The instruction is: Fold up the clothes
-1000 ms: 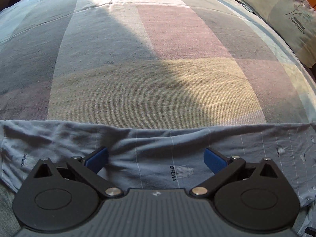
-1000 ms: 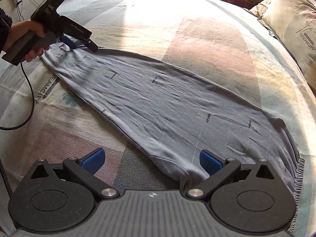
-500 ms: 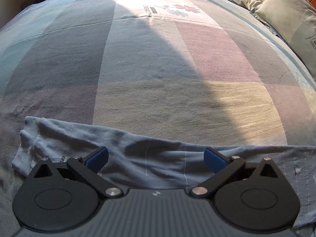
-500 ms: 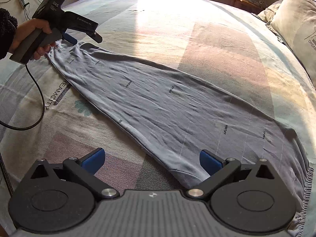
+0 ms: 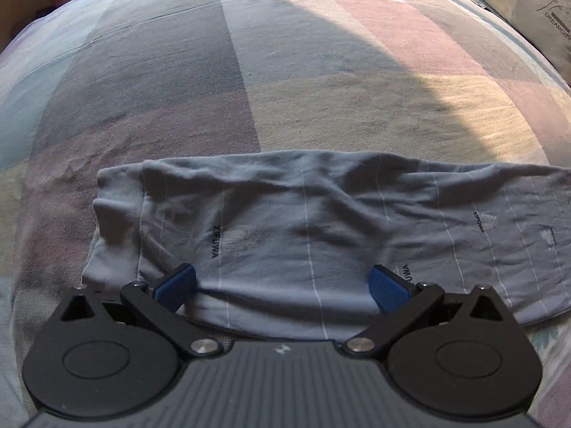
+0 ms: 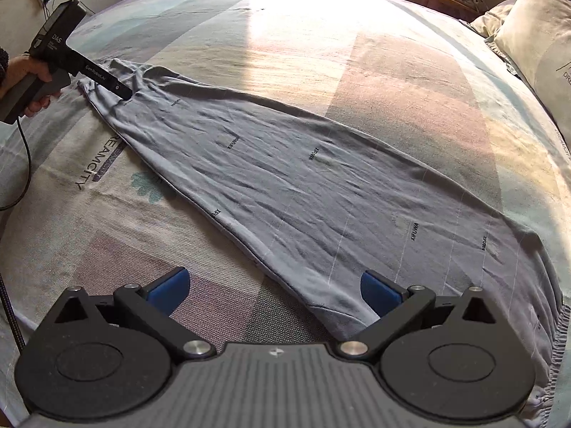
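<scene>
A long blue-grey garment (image 6: 321,185) with thin white stripes and small printed words lies stretched flat across the bed. Its narrow cuffed end (image 5: 117,221) shows in the left wrist view, with the cloth (image 5: 321,221) running off to the right. My left gripper (image 5: 282,283) hovers open over that end, nothing between its blue pads. In the right wrist view that left gripper (image 6: 121,91) is at the far left, held by a hand (image 6: 34,71). My right gripper (image 6: 274,290) stands open at the garment's wide end, its right pad (image 6: 378,292) over the cloth's near corner.
The bed carries a pastel patchwork sheet (image 6: 410,71) with printed lettering. Pillows (image 6: 535,46) lie at the far right, and one pillow (image 5: 528,3) shows top right in the left wrist view. A black cable (image 6: 21,149) hangs from the left gripper. Sunlight crosses the bed's middle.
My left gripper has shifted toward the garment's narrow end and back, so the cuff and more cloth now show ahead. The right gripper has barely moved. Both stay open.
</scene>
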`<state>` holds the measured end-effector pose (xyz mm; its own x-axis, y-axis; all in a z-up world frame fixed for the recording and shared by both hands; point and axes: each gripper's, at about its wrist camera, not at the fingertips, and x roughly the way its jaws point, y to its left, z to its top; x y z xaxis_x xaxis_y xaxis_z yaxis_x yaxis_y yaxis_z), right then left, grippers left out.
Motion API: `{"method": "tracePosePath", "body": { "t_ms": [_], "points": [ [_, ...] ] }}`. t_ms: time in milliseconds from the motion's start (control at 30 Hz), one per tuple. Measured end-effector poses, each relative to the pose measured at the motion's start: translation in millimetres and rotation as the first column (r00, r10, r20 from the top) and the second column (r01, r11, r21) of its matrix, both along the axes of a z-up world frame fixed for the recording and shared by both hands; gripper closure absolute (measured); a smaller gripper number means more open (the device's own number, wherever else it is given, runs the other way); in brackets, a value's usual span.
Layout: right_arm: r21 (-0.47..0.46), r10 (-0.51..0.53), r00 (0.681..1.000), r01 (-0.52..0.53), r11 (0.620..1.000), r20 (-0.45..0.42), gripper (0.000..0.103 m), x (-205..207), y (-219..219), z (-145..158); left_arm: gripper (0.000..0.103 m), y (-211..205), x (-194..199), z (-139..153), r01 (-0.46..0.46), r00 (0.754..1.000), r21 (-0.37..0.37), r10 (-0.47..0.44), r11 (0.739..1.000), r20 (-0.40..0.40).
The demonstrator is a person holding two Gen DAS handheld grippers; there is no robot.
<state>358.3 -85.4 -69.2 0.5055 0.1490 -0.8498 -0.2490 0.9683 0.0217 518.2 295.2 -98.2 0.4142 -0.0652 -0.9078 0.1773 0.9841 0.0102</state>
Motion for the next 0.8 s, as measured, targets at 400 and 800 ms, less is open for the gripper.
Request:
{"method": "tracePosePath", "body": {
  "t_ms": [400,800],
  "points": [
    [-0.008,0.058,0.998,-0.058,0.998,0.008,0.000,5.0,14.5,-4.1,0.000,26.8,-3.5,-4.1,0.126,0.992,-0.012,-0.126,0.992,-0.001],
    [0.003,0.079,0.997,-0.079,0.997,0.021,0.000,8.6,21.9,-1.8,0.000,15.8,5.6,0.2,0.192,0.980,0.030,-0.189,0.981,-0.068]
  ]
}}
